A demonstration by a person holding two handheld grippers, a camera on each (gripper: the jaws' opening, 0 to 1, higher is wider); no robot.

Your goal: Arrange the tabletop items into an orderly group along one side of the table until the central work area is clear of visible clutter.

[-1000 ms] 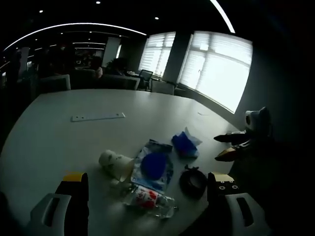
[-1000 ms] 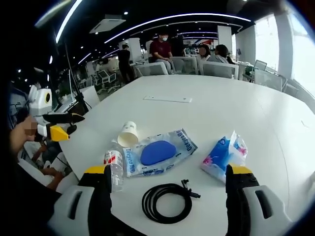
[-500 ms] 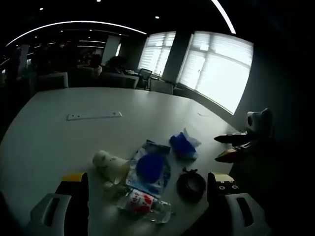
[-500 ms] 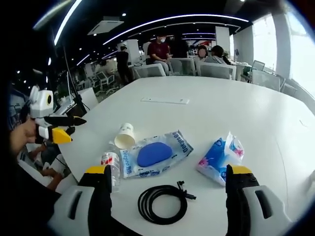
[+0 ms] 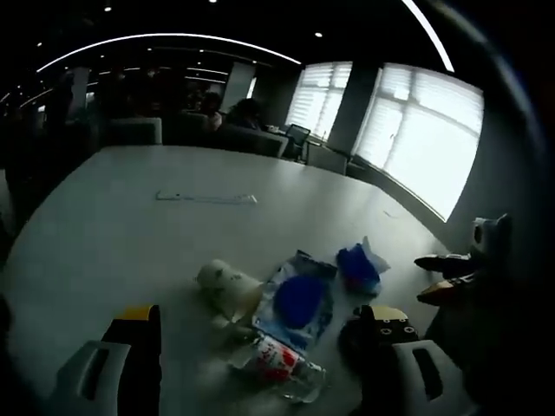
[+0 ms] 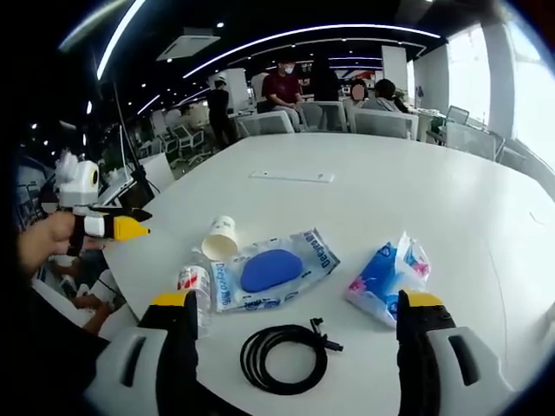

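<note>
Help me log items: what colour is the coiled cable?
Black cable, clearest in the right gripper view.

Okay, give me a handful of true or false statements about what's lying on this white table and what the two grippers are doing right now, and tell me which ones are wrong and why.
1. The paper cup lies on its side. True.
2. The black cable is stretched out straight. False: it is wound into a coil.
3. The right gripper is shut on the tissue pack. False: its jaws stand open and apart, holding nothing.
4. A blue item sits inside the clear plastic bag. True.
5. The plastic bottle stands upright. False: it lies on its side near the table edge.
6. The left gripper holds nothing, with its jaws apart. True.
</note>
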